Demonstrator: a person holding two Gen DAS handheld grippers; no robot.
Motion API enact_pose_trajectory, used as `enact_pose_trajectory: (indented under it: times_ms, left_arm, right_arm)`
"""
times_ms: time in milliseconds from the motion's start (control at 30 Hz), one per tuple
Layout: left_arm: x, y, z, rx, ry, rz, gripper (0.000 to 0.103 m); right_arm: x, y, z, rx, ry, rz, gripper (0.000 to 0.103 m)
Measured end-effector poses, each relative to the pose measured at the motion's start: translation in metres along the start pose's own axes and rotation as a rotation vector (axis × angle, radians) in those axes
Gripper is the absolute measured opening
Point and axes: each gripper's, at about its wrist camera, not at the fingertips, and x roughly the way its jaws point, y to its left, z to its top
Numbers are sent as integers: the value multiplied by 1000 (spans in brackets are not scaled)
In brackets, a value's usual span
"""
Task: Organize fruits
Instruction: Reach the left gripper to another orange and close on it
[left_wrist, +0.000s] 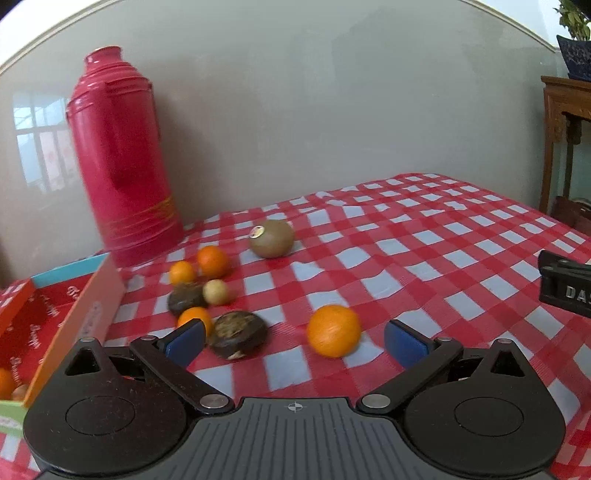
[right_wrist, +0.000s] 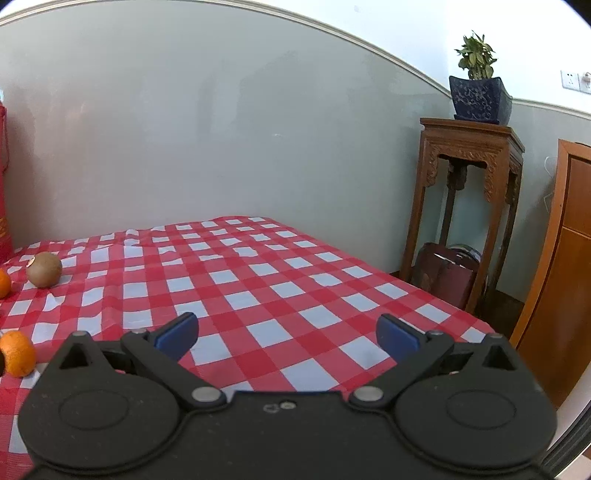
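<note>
My left gripper (left_wrist: 295, 343) is open and empty above the checked cloth. An orange (left_wrist: 333, 336) lies between its fingers, a little ahead. A dark flat fruit (left_wrist: 238, 334) lies by the left finger. Behind it are small oranges (left_wrist: 212, 261), a second dark fruit (left_wrist: 186, 298), a pale round fruit (left_wrist: 217, 291) and a brown kiwi (left_wrist: 271, 238). A red open box (left_wrist: 55, 314) at the left holds some fruit. My right gripper (right_wrist: 286, 338) is open and empty over bare cloth; the kiwi (right_wrist: 43, 269) and an orange (right_wrist: 16, 352) lie far to its left.
A tall red thermos (left_wrist: 122, 158) stands behind the box against the grey wall. The right gripper's body (left_wrist: 565, 284) shows at the right edge of the left wrist view. A wooden stand (right_wrist: 469, 206) with a potted plant (right_wrist: 478, 92) stands beyond the table's right edge.
</note>
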Motion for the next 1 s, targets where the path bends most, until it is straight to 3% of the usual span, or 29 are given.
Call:
enact_pose_trajectory:
  times_ms: [33,133,400,533,700,800,1000]
  left_arm:
    - [4,-2,1,-1,5,-4,102]
    - [17,-7,4,0,26,-22,87]
    - [38,-18,6,-4,56,-32,85]
    - [47,-22,6,-6,92,-51,67]
    - [50,-20,6,-22,112,-62,65]
    - [50,-22,6,-13,112,-67,58]
    - [50,-23,6,-4,107,-70,57]
  right_arm:
    - [0,-2,0,6,1,3,97]
    - [1,-4,0,13,3,5,97]
    - [4,-9,1,46,20,25,97]
    - [5,-7,1,49,27,38,97]
    - [4,-5,2,51,28,58,97]
    - [4,-3,2,50,32,67,97]
    - [4,-3,3,63,38,76,97]
